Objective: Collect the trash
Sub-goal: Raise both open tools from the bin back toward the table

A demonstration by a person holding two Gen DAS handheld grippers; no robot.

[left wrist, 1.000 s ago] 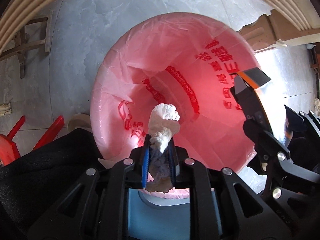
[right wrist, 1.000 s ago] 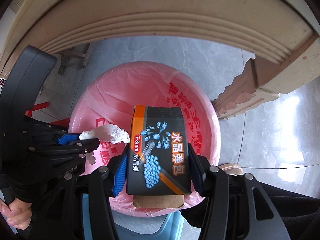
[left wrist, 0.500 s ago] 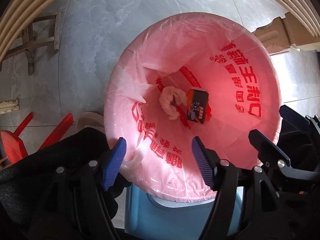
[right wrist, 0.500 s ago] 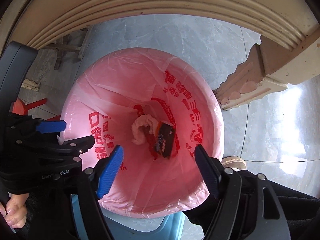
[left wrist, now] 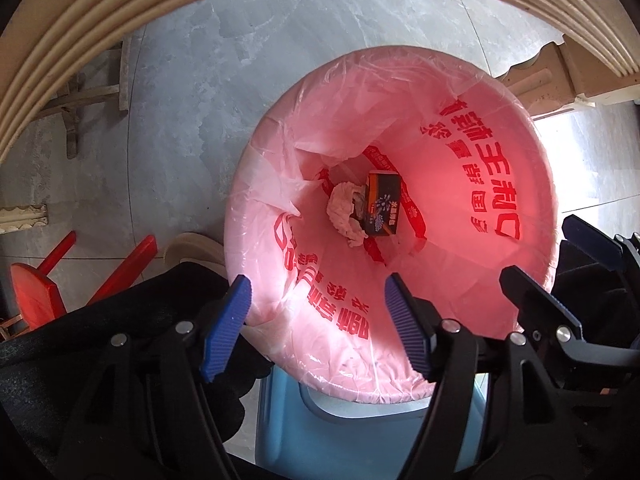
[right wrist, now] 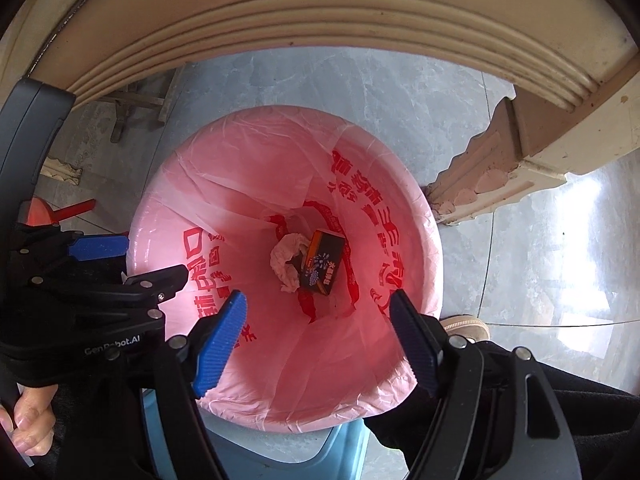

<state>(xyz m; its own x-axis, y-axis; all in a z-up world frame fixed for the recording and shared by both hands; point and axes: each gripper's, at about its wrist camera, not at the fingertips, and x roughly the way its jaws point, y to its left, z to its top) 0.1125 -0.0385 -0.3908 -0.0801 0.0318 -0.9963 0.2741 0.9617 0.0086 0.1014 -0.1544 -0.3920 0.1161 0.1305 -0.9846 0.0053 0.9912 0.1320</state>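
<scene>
A blue bin lined with a pink bag (left wrist: 460,128) (right wrist: 240,184) printed in red stands on the floor below both grippers. At its bottom lie a crumpled white tissue (left wrist: 342,210) (right wrist: 285,261) and, touching its right side, a small black and orange box (left wrist: 383,210) (right wrist: 323,265). My left gripper (left wrist: 318,330) hangs open over the bin's near rim, nothing between its blue pads. In the right wrist view my right gripper (right wrist: 318,344) is open and empty too, above the bin's near side. The left gripper (right wrist: 132,264) also shows at the left of that view.
The rim of a beige round table (left wrist: 120,32) (right wrist: 360,20) arcs overhead, and its carved leg (right wrist: 500,168) stands right of the bin. A red plastic stool (left wrist: 44,284) and a wooden stool (left wrist: 88,96) stand to the left. A shoe (right wrist: 466,326) shows by the bin.
Both grippers opened. The tissue dropped from the left one and the box from the right one; both now lie at the bottom of the bag.
</scene>
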